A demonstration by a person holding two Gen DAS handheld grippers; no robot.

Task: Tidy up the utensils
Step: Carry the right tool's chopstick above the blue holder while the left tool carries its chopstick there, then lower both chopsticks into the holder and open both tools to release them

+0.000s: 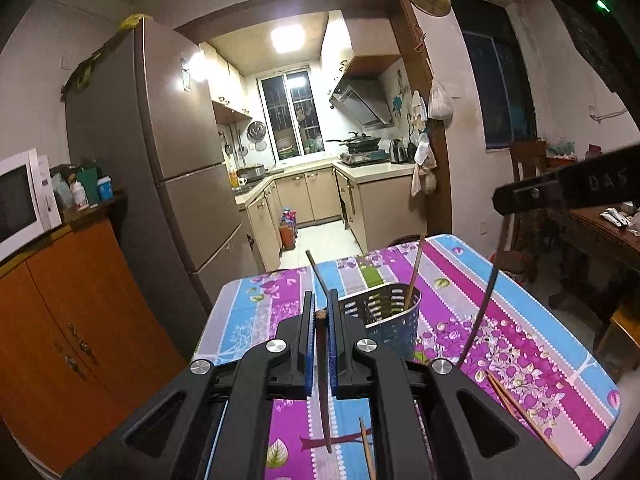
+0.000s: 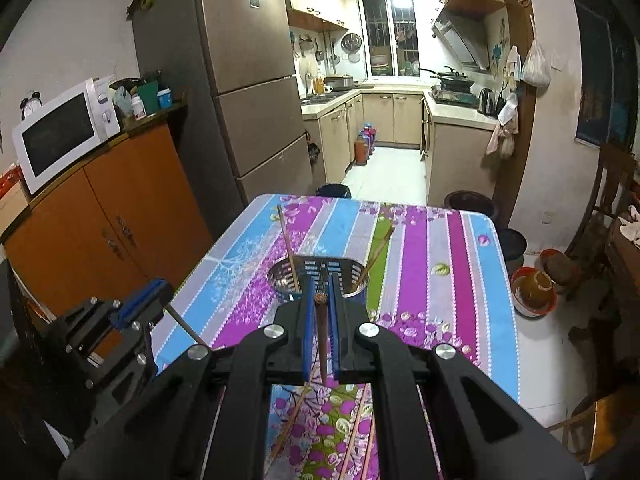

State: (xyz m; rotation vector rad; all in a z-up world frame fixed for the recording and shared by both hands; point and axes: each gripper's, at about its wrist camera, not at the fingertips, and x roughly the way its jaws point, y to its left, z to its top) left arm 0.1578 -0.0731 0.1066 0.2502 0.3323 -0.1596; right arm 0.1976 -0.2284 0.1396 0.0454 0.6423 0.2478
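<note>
**Left wrist + right wrist: mid-transfer, one chopstick clamped per gripper**

Left wrist: left gripper [image 1: 321, 312] closed on dark chopstick [image 1: 323, 380], tip aimed at 12 o'clock. Perforated metal holder [image 1: 386, 316] just beside at 2 o'clock, one bamboo stick [image 1: 414, 276] leaning inside.

Right wrist: right gripper [image 2: 321, 300] closed on second dark chopstick [image 2: 322, 344]; holder [image 2: 316, 276] dead ahead at 12 o'clock, bamboo sticks leaning at both ends.

Loose bamboo chopsticks [image 2: 288, 424] flat on surface [image 2: 420, 248] at 6 o'clock, not yet collected.

Next, likely: tip over rim, point down, release. Needs narrow alignment; sticks thin, round, slippery. Holder light steel, could tip. Cloth glossy, striped floral.
</note>
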